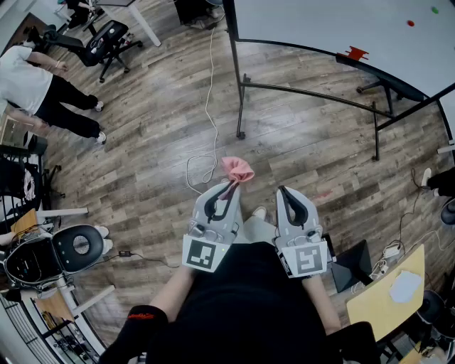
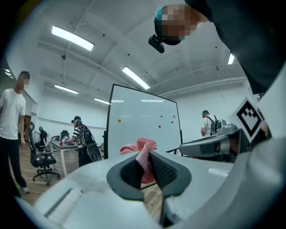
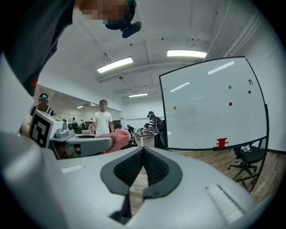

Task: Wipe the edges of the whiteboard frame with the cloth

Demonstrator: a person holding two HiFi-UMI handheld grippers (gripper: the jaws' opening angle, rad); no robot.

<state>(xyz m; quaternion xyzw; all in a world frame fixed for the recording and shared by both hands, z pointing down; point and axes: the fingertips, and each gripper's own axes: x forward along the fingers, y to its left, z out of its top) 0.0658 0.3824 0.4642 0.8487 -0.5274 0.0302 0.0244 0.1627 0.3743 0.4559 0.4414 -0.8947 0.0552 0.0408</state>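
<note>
Left gripper, held low before the person's torso, is clamped on the pink cloth. One fold is pinched between the jaws, and the rest bunches above the tips. Right gripper, just beside it, has its jaws closed together with nothing between them. Whiteboard in its black frame stands on the wooden floor, well apart from both grippers.
</note>
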